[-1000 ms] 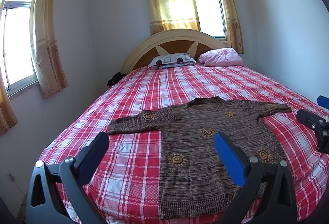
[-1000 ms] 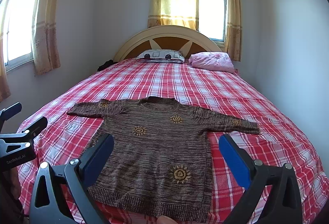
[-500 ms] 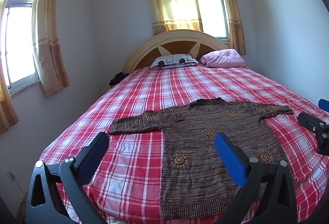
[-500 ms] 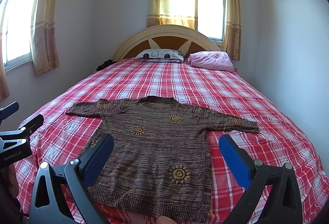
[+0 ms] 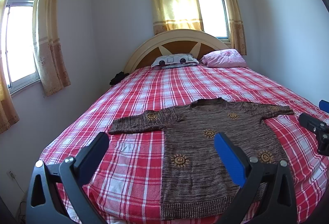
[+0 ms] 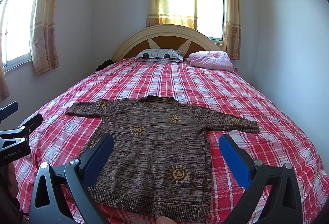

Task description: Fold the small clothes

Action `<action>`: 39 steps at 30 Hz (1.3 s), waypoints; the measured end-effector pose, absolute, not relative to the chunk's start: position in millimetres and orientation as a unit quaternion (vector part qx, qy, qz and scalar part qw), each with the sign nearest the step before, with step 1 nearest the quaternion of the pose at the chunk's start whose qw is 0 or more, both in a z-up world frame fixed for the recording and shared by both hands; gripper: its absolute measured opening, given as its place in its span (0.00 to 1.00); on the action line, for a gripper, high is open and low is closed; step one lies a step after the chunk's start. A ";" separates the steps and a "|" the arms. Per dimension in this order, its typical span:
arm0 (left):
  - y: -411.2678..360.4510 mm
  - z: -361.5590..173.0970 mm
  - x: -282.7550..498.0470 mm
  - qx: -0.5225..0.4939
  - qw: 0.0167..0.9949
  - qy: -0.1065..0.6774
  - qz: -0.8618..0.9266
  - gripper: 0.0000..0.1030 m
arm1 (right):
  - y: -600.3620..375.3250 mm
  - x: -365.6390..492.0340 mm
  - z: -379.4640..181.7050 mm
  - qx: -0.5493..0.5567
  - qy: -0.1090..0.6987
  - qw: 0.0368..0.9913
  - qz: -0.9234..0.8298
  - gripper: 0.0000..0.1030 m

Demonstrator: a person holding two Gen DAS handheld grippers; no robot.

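Red-checked bed (image 6: 236, 90) is seen below two curtained windows. One brown sweater (image 6: 156, 146) is laid flat near the bed's foot edge, sleeves spread. Left gripper (image 5: 162, 152) is held wide open above the bed's foot, nothing gripped or touched. Right gripper (image 6: 166, 152) is likewise spread wide and empty. Two pillows are counted at the bed's headboard (image 6: 164, 37).
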State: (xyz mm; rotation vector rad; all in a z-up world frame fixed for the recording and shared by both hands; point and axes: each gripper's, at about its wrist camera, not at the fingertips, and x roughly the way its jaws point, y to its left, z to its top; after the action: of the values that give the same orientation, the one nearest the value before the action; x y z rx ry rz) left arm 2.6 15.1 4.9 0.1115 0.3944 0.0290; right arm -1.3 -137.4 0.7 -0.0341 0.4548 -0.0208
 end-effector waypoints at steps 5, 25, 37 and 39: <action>15.5 4.6 2.6 0.055 0.979 0.195 0.015 1.00 | -137.1 -1.2 0.9 -0.017 0.226 0.974 -0.009 0.99; 13.6 -0.8 5.7 0.057 0.978 0.202 0.015 1.00 | -137.7 1.7 -1.5 -0.016 0.232 0.973 -0.008 0.99; 13.5 -4.7 9.2 0.056 0.976 0.209 0.015 1.00 | -138.4 4.8 -4.5 -0.016 0.237 0.971 -0.008 0.99; 13.4 -6.0 9.7 0.056 0.976 0.210 0.015 1.00 | -138.6 5.8 -5.6 -0.016 0.239 0.971 -0.007 0.99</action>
State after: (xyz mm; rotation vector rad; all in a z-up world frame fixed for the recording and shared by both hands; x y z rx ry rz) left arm 9.7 13.4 -6.0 0.1126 0.4231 0.0301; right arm 5.8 -138.6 -5.6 -0.0313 0.4817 -0.0149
